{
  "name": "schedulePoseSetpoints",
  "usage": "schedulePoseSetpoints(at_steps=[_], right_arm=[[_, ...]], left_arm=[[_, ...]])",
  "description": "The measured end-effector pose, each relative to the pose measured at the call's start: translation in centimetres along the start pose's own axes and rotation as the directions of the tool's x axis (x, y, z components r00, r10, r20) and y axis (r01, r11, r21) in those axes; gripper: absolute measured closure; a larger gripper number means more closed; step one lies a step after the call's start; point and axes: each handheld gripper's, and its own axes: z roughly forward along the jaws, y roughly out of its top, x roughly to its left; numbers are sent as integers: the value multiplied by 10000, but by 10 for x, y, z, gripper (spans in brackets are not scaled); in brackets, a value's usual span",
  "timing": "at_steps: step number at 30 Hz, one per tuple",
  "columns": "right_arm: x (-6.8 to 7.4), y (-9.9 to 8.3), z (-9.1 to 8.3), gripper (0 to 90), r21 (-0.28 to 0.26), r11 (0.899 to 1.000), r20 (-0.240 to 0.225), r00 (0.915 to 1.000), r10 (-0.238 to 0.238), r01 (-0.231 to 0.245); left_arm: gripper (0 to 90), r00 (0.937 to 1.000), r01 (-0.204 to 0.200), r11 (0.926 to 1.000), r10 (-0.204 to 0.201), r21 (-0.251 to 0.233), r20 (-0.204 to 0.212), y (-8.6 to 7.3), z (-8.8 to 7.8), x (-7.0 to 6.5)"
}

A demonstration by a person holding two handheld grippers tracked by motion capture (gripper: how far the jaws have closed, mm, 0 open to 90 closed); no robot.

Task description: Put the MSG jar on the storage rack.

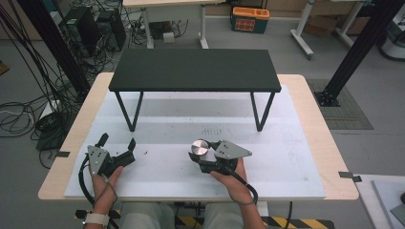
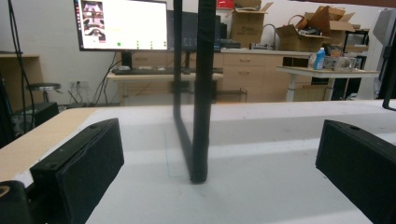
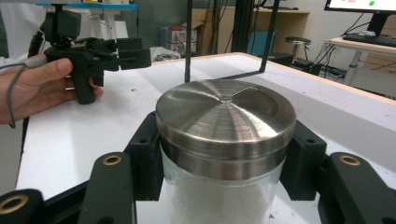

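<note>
R claw is clamping a glass jar w/ a brushed-metal lid, jaws pressing on both sides just under the lid rim. Jar is standing upright on the white counter, long axis vertical, sitting at the near-centre of the counter, right at the tip of the R claw in high view. So the jar is lying dead ahead of the R claw, already between its jaws; no reach is needed on that side.

L claw is resting well apart to the left, jaws spread wide, nothing between them, pointing toward the near leg of the black shelf. R hand is clearly the nearer one.

Judgement: the next move is prob. a straight lift, keeping the jar vertical; shelf is standing beyond it, farther from the person.
</note>
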Motion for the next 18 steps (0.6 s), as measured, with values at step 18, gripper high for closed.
schedulePoseSetpoints(at_steps=[18], right_arm=[[-4, 31, -5, 424, -91, 10000, -236, 9997, -5, 2]], left_arm=[[12, 10000, 36, 10000, -36, -11, 29, 0, 0, 1]])
